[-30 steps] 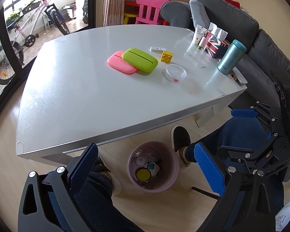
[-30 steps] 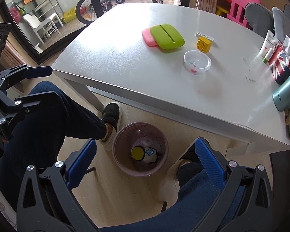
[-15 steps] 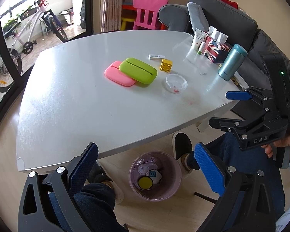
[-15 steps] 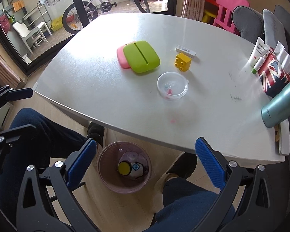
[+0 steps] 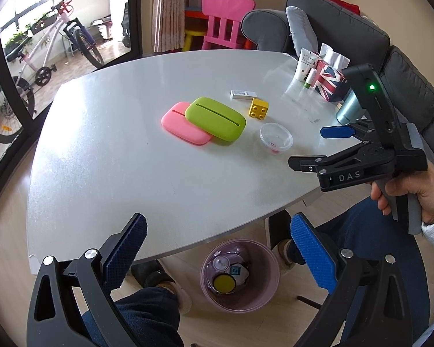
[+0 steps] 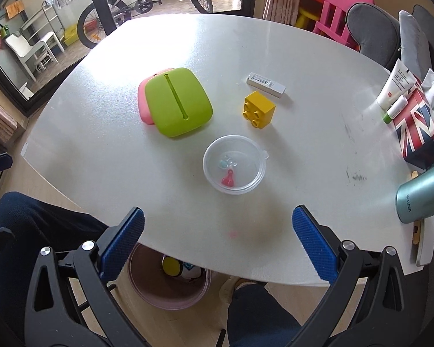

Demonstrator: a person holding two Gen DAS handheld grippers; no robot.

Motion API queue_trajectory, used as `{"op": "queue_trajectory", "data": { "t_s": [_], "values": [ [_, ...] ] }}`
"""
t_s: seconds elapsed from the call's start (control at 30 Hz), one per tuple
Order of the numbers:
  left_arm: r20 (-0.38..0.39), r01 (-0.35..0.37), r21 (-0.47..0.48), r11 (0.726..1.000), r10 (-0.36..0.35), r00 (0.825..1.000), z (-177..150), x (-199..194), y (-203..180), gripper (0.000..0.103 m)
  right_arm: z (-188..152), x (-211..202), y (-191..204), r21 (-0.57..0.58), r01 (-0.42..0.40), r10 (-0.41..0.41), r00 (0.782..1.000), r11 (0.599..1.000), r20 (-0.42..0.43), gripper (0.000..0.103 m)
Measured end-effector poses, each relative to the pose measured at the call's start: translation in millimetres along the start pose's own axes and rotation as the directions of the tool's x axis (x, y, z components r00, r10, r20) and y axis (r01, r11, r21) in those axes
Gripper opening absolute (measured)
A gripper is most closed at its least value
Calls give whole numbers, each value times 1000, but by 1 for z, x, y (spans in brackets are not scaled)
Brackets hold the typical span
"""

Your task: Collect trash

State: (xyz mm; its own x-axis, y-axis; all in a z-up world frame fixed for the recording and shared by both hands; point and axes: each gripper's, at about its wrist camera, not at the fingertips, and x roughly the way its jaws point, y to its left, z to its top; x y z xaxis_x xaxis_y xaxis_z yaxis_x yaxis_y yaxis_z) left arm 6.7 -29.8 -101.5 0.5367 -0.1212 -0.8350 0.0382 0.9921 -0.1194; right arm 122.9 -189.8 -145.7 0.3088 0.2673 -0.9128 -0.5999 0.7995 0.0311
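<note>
A clear plastic tub [image 6: 235, 168] with small red and blue bits inside sits on the white table [image 6: 130, 156]; it also shows in the left wrist view [image 5: 275, 138]. A pink trash bin [image 5: 240, 274] stands on the floor under the table's front edge, with a yellow lid and wrappers inside; part of it shows in the right wrist view [image 6: 170, 286]. My right gripper [image 6: 218, 237] is open and empty above the table edge, short of the tub; it shows from the side in the left wrist view [image 5: 312, 147]. My left gripper [image 5: 217, 245] is open and empty over the near edge.
On the table lie a green pad [image 6: 178, 101] over a pink pad [image 6: 144, 104], a yellow toy brick [image 6: 259, 110], a small white box [image 6: 265, 81], a Union Jack tissue box [image 6: 419, 127], tubes [image 6: 396, 84] and a teal flask [image 6: 422, 199]. The person's legs are by the bin.
Both grippers have risen from beside the bin and moved forward over the table. The right gripper now faces the clear tub. Both stayed open and empty.
</note>
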Motion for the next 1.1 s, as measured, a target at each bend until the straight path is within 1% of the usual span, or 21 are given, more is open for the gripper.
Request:
{"op": "queue_trajectory", "data": {
  "t_s": [0.4, 0.7, 0.77, 0.9, 0.97, 1.0, 1.03, 1.07, 1.1],
  "values": [
    [-8, -2, -8, 1000, 2, 1000, 6, 9, 8, 96, 25, 45, -13, 36, 0, 2, 999, 999, -44, 100],
    [-23, 4, -18, 1000, -5, 1000, 6, 18, 12, 96, 26, 58, -12, 48, -2, 4, 999, 999, -43, 99],
    [-25, 7, -18, 1000, -8, 1000, 6, 19, 11, 96, 27, 60, -12, 50, -6, 8, 999, 999, -45, 93],
    [-28, 11, -18, 1000, -11, 1000, 7, 21, 11, 96, 30, 65, -11, 46, 1, 2, 998, 999, -56, 84],
    [-28, 10, -15, 1000, -11, 1000, 7, 23, 10, 96, 30, 66, -10, 41, 5, -3, 998, 999, -55, 73],
    [-28, 11, -15, 1000, -12, 1000, 7, 23, 10, 96, 30, 66, -10, 37, 9, -7, 998, 999, -56, 69],
    [-28, 12, -14, 1000, -12, 1000, 7, 23, 10, 96, 30, 67, -10, 34, 14, -12, 998, 999, -56, 63],
    [-28, 12, -14, 1000, -13, 1000, 7, 23, 10, 96, 30, 67, -11, 35, 17, -15, 998, 999, -56, 60],
    [-28, 13, -13, 1000, -13, 1000, 8, 24, 10, 96, 30, 67, -11, 37, 17, -15, 998, 999, -54, 60]
  ]
}}
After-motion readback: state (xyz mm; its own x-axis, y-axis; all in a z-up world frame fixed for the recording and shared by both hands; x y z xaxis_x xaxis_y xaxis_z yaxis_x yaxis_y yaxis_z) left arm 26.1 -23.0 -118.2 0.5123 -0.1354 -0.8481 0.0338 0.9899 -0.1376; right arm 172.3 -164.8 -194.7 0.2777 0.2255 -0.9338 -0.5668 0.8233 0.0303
